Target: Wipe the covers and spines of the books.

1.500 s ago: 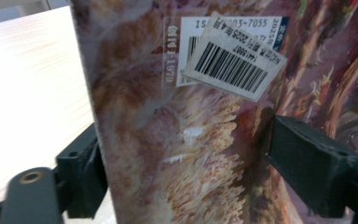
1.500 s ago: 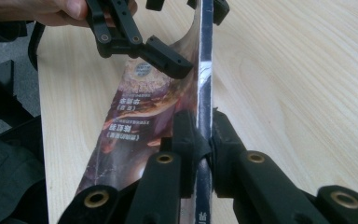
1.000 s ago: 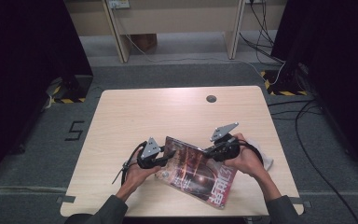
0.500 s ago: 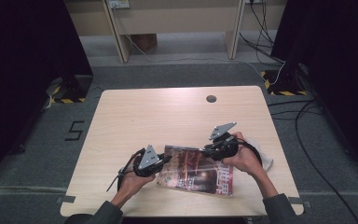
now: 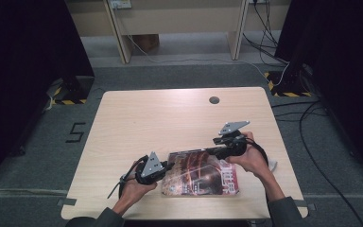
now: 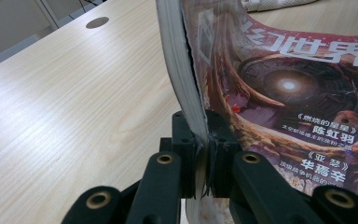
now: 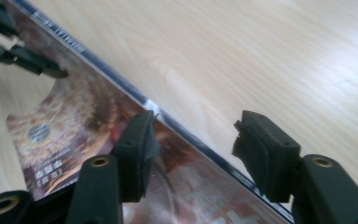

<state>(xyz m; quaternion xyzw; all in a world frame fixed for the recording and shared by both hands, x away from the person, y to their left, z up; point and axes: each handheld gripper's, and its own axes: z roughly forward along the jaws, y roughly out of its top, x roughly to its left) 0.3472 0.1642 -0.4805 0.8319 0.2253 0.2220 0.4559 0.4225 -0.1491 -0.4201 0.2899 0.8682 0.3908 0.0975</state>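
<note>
Near the front edge of the surface (image 5: 137, 118) the magazine (image 5: 203, 176) lies flat, its left edge pinched by the left gripper (image 6: 201, 163) while the right gripper (image 7: 193, 140), jaws just opening, straddles its far edge, so letting go and squaring it probably comes next.

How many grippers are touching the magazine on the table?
1. The left gripper is shut on the magazine at its left edge. The right gripper hangs over the far edge, jaws just opened and off it.

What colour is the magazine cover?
Mostly dark reddish-brown, with white lettering: the magazine shows best in the left gripper view.
</note>
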